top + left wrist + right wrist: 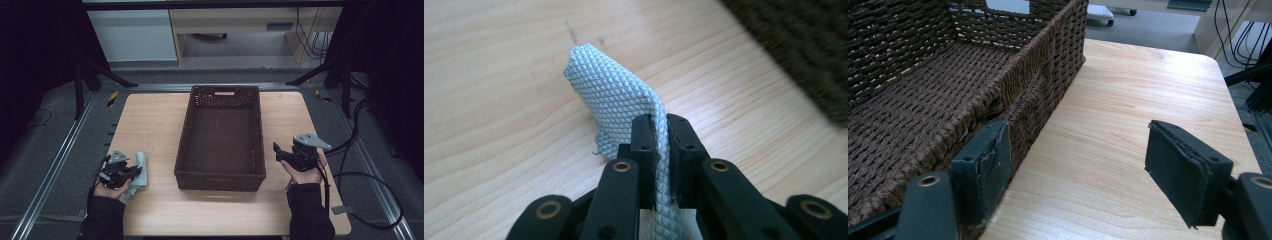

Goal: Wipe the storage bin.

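A pale blue waffle-textured cloth [142, 172] lies bunched at the table's front left. My left gripper [134, 173] is shut on it. In the left gripper view a fold of the cloth [614, 95] runs between the two black jaws of the left gripper [661, 125] and rises past them over the wood. A dark brown woven basket [220, 181] stands empty in the middle of the table. My right gripper [278, 151] hovers just right of the basket's front right corner. In the right gripper view the right gripper [1078, 160] is open, with nothing between its pads, beside the basket wall [1048, 65].
The light wooden table [150, 125] has bare wood on both sides of the basket. Black cables [360, 175] trail off the table's right edge. Metal rails and dark frame legs flank the table, with pale cabinets behind it.
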### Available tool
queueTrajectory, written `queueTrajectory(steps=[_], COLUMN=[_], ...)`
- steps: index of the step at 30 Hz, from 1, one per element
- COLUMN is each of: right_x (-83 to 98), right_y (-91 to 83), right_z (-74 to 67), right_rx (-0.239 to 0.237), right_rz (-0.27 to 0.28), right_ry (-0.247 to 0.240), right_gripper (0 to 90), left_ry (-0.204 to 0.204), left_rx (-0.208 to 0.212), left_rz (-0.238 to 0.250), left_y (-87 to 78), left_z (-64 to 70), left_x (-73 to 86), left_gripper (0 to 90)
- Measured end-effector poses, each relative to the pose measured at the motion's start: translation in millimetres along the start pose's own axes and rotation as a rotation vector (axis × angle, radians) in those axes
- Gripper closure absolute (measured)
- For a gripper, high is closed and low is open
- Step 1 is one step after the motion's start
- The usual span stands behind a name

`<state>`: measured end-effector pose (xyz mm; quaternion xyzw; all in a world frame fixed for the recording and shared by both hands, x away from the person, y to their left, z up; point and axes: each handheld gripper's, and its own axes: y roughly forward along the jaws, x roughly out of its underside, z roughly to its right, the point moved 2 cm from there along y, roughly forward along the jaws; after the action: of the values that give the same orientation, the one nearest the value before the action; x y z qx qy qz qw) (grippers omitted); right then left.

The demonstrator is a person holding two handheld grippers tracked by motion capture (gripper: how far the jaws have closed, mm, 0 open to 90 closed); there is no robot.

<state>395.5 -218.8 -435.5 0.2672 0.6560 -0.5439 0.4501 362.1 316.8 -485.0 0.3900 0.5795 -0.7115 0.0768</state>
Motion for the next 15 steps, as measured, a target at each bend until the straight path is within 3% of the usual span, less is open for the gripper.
queueTrajectory(steps=[5,9,15], right_x=[-0.3,-1.7,-10.5], right_y=[0.3,-0.6,-5.9], right_z=[-0.7,-2.8,-13.0], right_rx=[-0.003,-0.013,-0.065], right_rz=[0.003,0.005,0.033], right_ry=[-0.002,-0.001,0.001], right_gripper=[26.5,26.7,28.3], left_ry=[-0.015,-0.032,-0.054], left_rx=[-0.011,-0.019,-0.031], left_rz=[-0.034,-0.032,0.083], left_y=[5.8,6.4,-11.6], left_z=[-3.7,-5.4,-3.7], left_x=[1.2,1.5,-7.0], left_gripper=[79.6,68.0,56.5])
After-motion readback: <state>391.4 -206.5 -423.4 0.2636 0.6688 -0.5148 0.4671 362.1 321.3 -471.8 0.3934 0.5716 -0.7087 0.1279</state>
